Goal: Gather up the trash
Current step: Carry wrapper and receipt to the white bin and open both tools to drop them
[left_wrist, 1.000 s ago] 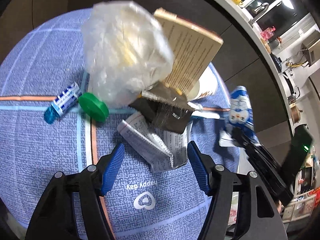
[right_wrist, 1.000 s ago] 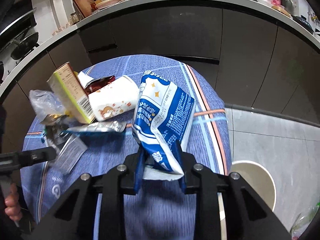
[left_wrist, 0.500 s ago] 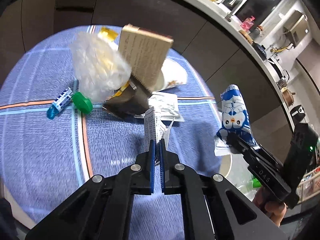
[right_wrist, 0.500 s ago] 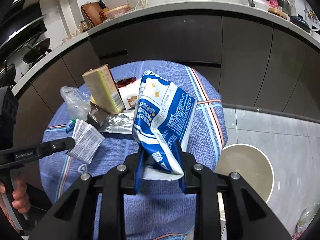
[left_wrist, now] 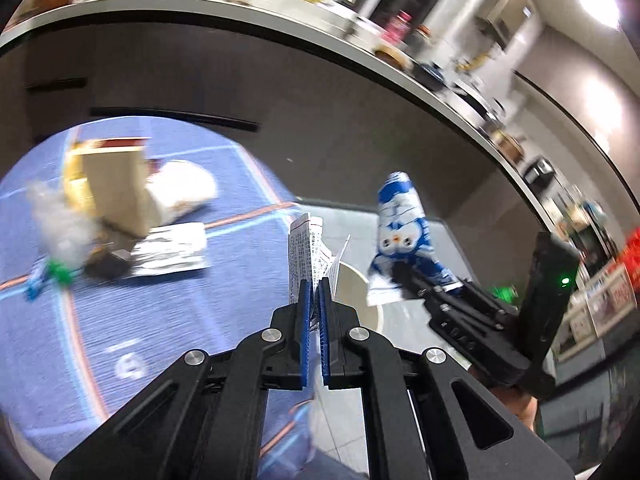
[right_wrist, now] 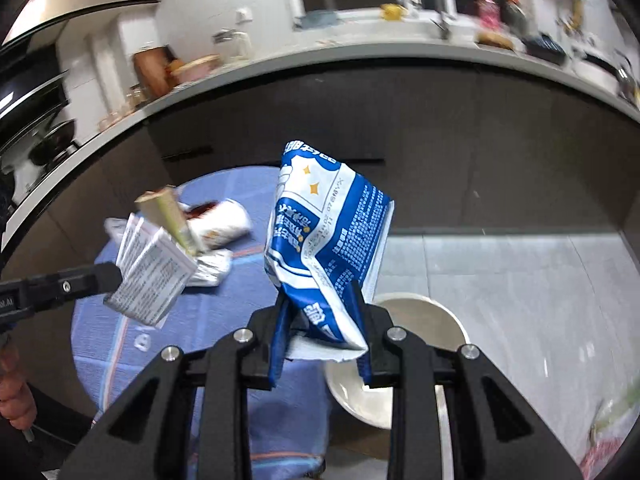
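Note:
My left gripper [left_wrist: 314,286] is shut on a folded printed paper leaflet [left_wrist: 308,246], held up in the air near the table's right edge; the leaflet also shows in the right wrist view [right_wrist: 150,272]. My right gripper [right_wrist: 322,304] is shut on a blue and white snack bag [right_wrist: 326,236], held above the white round bin [right_wrist: 420,320] on the floor. The bag [left_wrist: 402,224] and the bin [left_wrist: 354,286] also show in the left wrist view.
On the round table with a blue cloth [left_wrist: 168,320] lie a tan box [left_wrist: 114,184], a white cup [left_wrist: 184,188], a silver wrapper [left_wrist: 172,252], a clear plastic bag [left_wrist: 56,224] and a green cap [left_wrist: 60,274]. A dark cabinet front and grey floor tiles [right_wrist: 520,272] lie beyond.
The left gripper closed on the leaflet, lifted it off the table and carried it right toward the bin. The right gripper raised the snack bag and moved over the bin.

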`<state>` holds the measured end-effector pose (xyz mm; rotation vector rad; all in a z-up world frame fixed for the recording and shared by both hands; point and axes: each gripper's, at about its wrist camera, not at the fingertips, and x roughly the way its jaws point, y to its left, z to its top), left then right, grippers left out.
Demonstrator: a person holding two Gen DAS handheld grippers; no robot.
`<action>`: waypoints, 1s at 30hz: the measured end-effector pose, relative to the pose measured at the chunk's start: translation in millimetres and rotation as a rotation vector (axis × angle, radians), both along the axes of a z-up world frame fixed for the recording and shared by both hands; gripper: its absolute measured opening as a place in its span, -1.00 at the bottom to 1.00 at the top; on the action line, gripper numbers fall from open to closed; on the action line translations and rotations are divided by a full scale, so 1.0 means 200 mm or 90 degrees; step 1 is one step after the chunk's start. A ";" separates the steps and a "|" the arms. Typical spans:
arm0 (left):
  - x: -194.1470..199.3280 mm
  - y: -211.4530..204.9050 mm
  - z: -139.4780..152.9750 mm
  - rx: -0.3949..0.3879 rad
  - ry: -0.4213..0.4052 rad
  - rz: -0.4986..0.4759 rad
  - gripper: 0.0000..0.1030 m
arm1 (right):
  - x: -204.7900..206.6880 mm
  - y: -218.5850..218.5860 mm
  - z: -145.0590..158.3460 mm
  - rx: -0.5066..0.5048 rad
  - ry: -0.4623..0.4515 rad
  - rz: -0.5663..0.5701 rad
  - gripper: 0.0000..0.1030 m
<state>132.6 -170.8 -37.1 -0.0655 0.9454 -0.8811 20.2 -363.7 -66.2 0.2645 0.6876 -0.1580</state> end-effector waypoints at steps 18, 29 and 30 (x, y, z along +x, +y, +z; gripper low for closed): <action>0.16 -0.83 -0.61 0.131 0.094 -0.124 -0.93 | 0.04 -0.39 -0.79 0.118 0.186 -0.061 -0.44; 0.22 -0.93 -0.75 0.174 0.088 -0.116 -0.91 | 0.11 -0.41 -0.87 0.112 0.208 -0.053 -0.39; 0.22 -0.93 -0.76 0.174 0.089 -0.113 -0.91 | 0.10 -0.41 -0.88 0.113 0.206 -0.054 -0.39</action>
